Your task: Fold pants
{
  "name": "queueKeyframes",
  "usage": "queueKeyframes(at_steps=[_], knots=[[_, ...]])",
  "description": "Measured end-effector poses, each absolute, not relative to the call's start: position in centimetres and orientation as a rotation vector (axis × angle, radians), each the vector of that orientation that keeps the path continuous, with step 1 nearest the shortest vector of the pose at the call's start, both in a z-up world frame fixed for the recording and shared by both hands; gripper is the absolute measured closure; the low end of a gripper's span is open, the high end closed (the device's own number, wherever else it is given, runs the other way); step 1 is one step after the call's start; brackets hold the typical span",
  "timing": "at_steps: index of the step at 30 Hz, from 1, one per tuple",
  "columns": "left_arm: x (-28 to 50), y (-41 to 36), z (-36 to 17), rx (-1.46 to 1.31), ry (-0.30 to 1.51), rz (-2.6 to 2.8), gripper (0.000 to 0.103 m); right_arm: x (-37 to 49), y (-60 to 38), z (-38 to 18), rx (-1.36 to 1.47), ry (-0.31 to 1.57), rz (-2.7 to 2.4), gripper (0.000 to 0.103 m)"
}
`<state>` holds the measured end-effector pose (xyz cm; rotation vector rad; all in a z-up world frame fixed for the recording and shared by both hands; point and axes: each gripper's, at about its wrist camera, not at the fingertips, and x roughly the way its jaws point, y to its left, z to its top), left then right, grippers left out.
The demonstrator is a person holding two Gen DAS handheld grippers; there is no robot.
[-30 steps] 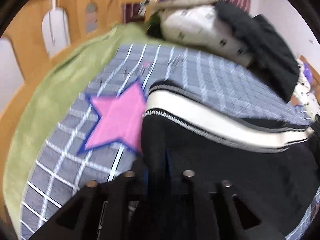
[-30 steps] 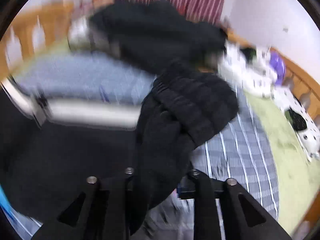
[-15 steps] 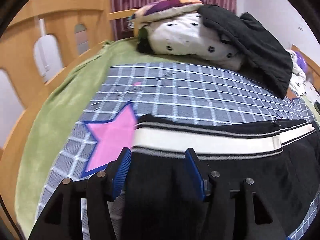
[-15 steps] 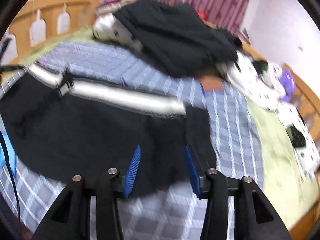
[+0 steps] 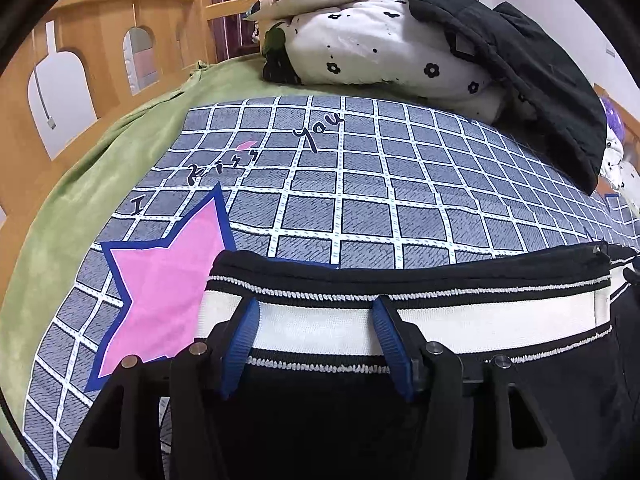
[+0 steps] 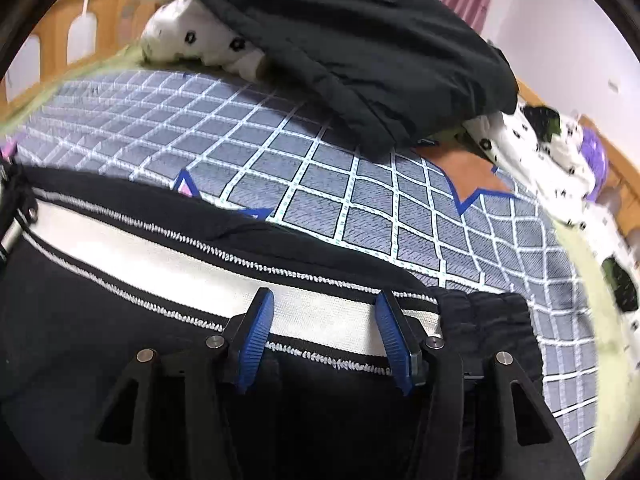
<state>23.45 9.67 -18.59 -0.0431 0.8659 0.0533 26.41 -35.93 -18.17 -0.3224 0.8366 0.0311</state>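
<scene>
Black pants point(image 5: 520, 408) with a white side stripe point(image 5: 480, 320) lie flat on a grey checked bedspread point(image 5: 360, 184). My left gripper point(image 5: 316, 320) is open, its blue pads over the stripe near the pants' left end. In the right wrist view the same pants point(image 6: 80, 340) and stripe point(image 6: 140, 256) show. My right gripper point(image 6: 324, 312) is open over the stripe near the right end, beside a gathered black elastic edge point(image 6: 488, 316).
A pink star point(image 5: 160, 280) is printed on the spread left of the pants. A flowered white pillow point(image 5: 380, 44) and a black jacket point(image 5: 540, 76) lie at the back. A wooden bed rail point(image 5: 100, 32) runs along the left. Green sheet point(image 5: 80, 200) borders the spread.
Both grippers let go of the pants and opened. The pants went from lifted and bunched to lying flat. Both grippers have moved forward over the white stripe.
</scene>
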Motion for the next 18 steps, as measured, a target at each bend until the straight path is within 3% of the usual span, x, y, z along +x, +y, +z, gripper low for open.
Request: queueKeyframes(at_steps=[9,18], knots=[[22.4,9.6,-17.8,-0.098,0.924,0.025,0.043,25.5,-36.5,-17.2,-0.259,0.917,0.060,0.050],[9.7,7.6,-17.9,-0.098,0.940,-0.077,0.043,14.7,-36.3,-11.9,0.001,0.807,0.077,0.046]])
